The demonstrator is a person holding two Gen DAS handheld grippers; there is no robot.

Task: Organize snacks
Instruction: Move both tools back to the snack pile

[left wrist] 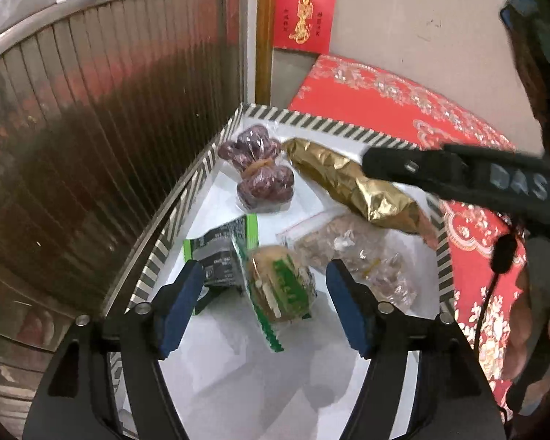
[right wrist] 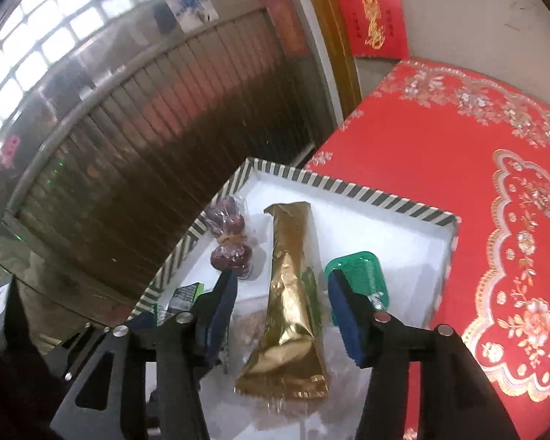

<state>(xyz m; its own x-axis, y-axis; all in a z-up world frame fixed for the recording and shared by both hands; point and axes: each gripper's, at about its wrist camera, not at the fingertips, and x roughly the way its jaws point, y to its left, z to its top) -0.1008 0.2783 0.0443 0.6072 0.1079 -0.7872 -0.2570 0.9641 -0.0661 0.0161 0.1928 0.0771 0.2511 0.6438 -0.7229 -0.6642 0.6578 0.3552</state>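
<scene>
A white box with a striped rim (left wrist: 198,179) (right wrist: 352,187) holds several snacks. A bag of dark red dates (left wrist: 260,168) (right wrist: 229,242) lies at its far left. A long gold foil packet (left wrist: 352,183) (right wrist: 291,293) lies across the middle. A green-wrapped round pastry (left wrist: 282,286) sits between the fingers of my open left gripper (left wrist: 264,308), beside a black and green packet (left wrist: 220,253). A clear bag of nuts (left wrist: 352,253) lies to the right. My right gripper (right wrist: 286,311) is open above the gold packet and touches nothing. A green plastic cup (right wrist: 359,275) sits by its right finger.
The box rests on a red embroidered tablecloth (right wrist: 458,168) (left wrist: 403,110). A ribbed glass and metal door (left wrist: 102,139) (right wrist: 157,124) stands close along the box's left side. A red envelope (left wrist: 304,14) hangs on the wall behind. The right gripper's black body (left wrist: 458,176) crosses the left wrist view.
</scene>
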